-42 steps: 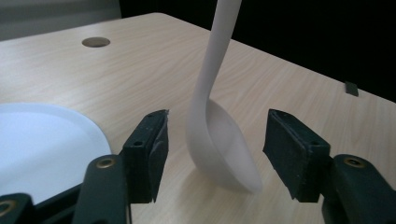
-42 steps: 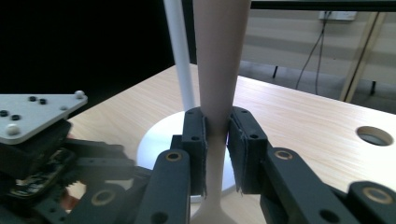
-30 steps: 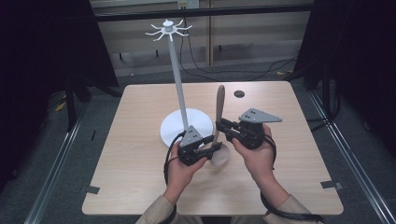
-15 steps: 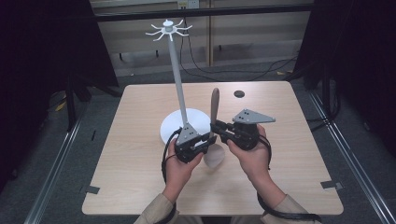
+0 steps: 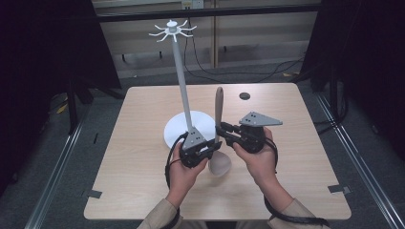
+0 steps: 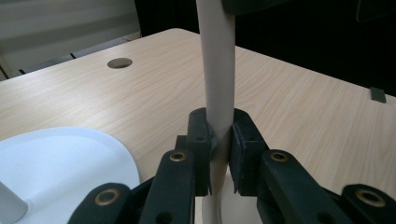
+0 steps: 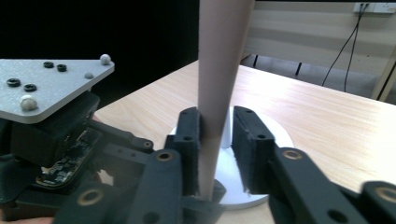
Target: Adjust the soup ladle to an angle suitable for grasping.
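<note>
A wooden spoon [image 5: 219, 109] stands upright over the table, bowl down and handle up. My left gripper [image 5: 216, 146] is shut on the handle just above the bowl; in the left gripper view both pads [image 6: 201, 140] press the spoon [image 6: 218, 70]. My right gripper [image 5: 221, 129] reaches in from the right, slightly higher on the handle. Its jaws have just been opening: the spoon [image 7: 222, 60] stands between them with a gap at the right pad [image 7: 247, 140]. A white stand with a tall pole [image 5: 183, 90] and hooks on top rises from a round base [image 5: 177, 132] just behind my left gripper.
A dark round hole [image 5: 244, 95] lies in the table's far side. Tape marks [image 5: 93, 194] sit at the front corners. My left gripper's body and grey plate [image 7: 46, 79] show at the left of the right gripper view. Cables run on the floor behind.
The left jaws have closed on the spoon handle. The right jaws have loosened around it. The spoon has come from a slight lean to upright; both hands stay put.
</note>
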Tool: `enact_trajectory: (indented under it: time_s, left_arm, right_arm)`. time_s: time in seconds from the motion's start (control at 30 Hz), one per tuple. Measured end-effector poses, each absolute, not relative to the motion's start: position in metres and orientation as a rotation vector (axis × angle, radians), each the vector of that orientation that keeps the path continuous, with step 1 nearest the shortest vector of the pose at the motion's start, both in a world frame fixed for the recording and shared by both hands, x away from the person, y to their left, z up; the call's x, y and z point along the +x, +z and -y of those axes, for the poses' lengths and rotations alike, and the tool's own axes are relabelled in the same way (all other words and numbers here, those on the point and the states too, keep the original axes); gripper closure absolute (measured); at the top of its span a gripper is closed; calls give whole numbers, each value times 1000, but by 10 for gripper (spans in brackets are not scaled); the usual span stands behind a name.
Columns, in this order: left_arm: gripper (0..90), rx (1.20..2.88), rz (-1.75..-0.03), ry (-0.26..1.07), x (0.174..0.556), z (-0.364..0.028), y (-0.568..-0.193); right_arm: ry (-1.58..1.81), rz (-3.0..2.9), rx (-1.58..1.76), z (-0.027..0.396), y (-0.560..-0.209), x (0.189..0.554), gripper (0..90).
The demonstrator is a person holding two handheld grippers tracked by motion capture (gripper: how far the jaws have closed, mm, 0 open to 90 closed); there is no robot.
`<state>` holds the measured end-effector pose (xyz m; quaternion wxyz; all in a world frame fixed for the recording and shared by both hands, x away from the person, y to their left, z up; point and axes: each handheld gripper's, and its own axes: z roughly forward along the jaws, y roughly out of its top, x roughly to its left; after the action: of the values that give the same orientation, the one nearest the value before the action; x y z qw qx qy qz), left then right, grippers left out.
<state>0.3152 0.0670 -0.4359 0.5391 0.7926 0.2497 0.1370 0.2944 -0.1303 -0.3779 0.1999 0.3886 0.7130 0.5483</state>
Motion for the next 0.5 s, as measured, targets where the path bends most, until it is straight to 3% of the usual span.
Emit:
enact_trajectory:
  time_s: [0.5]
  left_arm:
    - [802, 1881, -618, 316, 318, -79, -435]
  right_arm:
    - [1468, -1951, 1144, 161, -406, 295, 364]
